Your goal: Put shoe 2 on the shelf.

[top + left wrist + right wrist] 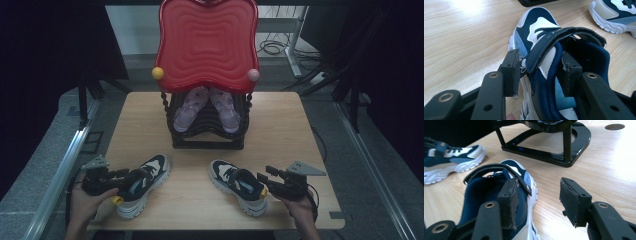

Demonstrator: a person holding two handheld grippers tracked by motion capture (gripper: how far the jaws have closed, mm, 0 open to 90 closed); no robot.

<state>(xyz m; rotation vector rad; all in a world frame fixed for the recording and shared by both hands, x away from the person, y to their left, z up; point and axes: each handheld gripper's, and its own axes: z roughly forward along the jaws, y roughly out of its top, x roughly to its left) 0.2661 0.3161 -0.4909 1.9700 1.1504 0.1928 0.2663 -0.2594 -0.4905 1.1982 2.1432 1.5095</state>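
Note:
Two navy, white and cream sneakers lie on the wooden table (280,130). My left gripper (125,176) is at the heel end of the left sneaker (147,177). In the left gripper view that gripper (540,65) straddles the left sneaker's (536,32) side wall, one jaw outside and one inside the opening under the strap; the pads sit close, with no visible squeeze. My right gripper (265,176) is at the heel of the right sneaker (235,182). In its own view the right gripper (537,192) is open, one jaw inside the right sneaker (481,190), the other over bare table.
A black shoe rack (207,142) with a red wavy top (207,45) stands at the back middle of the table and holds a pair of pink sandals (190,107). Its base (564,157) lies just beyond the right sneaker. A hole in the tabletop (614,126) is further off.

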